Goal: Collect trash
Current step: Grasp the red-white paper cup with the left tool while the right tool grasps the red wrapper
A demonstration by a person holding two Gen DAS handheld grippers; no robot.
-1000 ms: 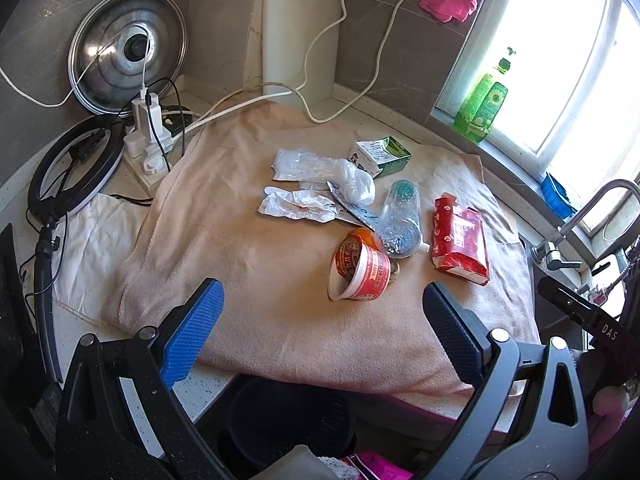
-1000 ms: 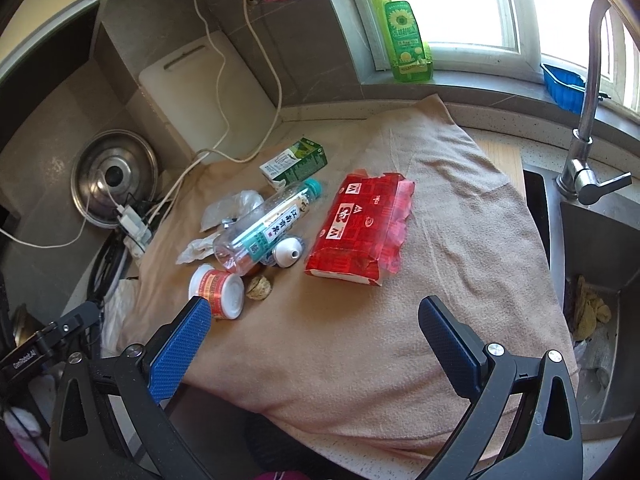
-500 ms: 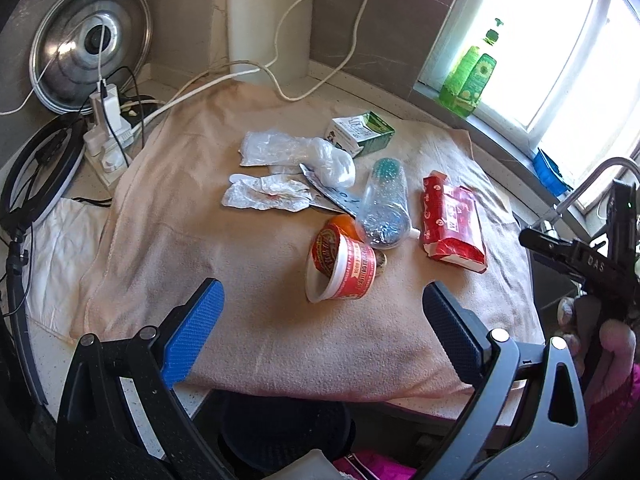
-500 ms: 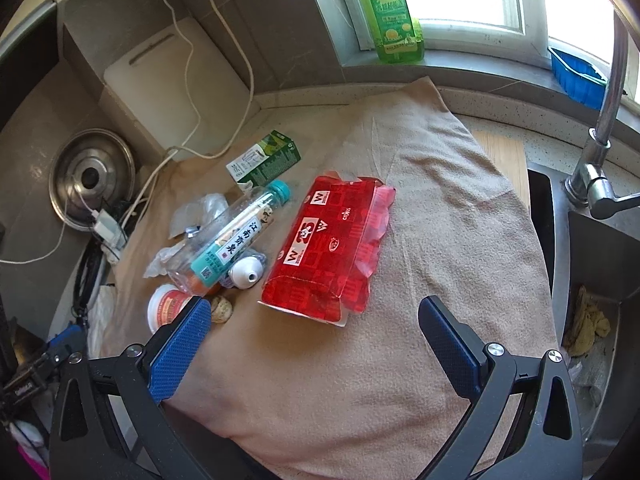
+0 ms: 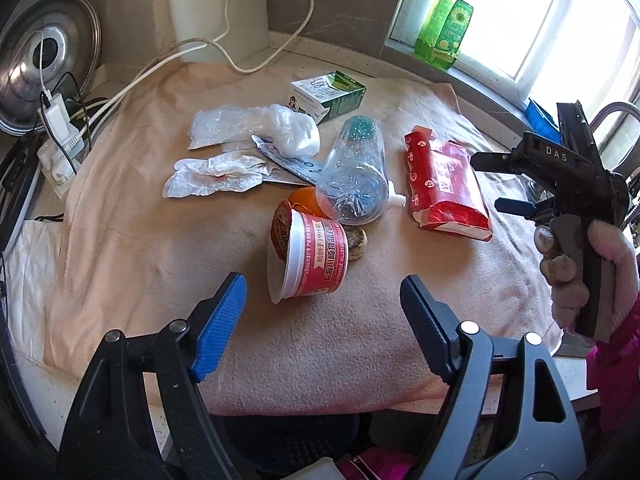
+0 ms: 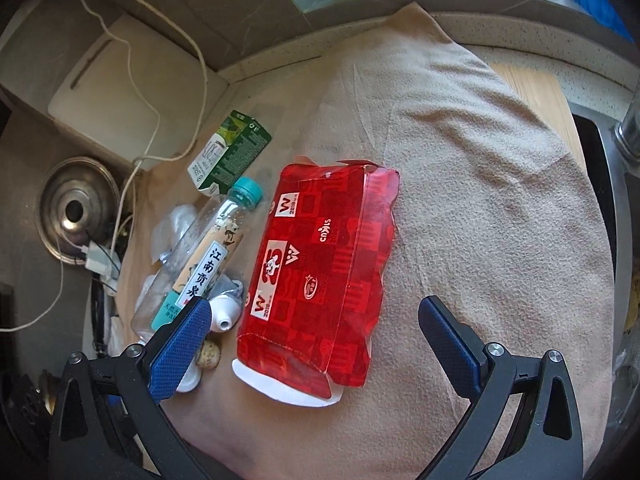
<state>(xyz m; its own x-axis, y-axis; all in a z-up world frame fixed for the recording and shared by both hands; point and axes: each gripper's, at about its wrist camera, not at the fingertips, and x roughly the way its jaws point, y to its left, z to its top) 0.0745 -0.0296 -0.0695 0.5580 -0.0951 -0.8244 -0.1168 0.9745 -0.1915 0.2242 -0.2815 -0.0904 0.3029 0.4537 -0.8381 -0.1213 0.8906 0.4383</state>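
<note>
Trash lies on a tan towel (image 5: 140, 240). A red-and-white cup (image 5: 312, 256) lies on its side just ahead of my left gripper (image 5: 323, 312). That gripper's jaws are closing, and its pads touch nothing. Behind the cup are a clear bottle (image 5: 352, 184), a green carton (image 5: 328, 96), plastic bags (image 5: 280, 128) and a crumpled tissue (image 5: 212, 176). My right gripper (image 6: 314, 340) hangs open over the near end of a red packet (image 6: 320, 280), pads clear of it. The bottle (image 6: 200, 256) lies left of the packet.
A pot lid (image 5: 36, 68), a power strip with cables (image 5: 60, 140) and a white board (image 5: 216, 0) stand at the back left. A green soap bottle (image 5: 448, 28) is on the sill. A faucet (image 6: 632, 128) and sink are at the right. A hand (image 5: 568, 264) holds the right gripper's handle.
Both grippers have moved forward and down toward the trash. The left jaws have narrowed. The red packet now sits between the right fingers in view.
</note>
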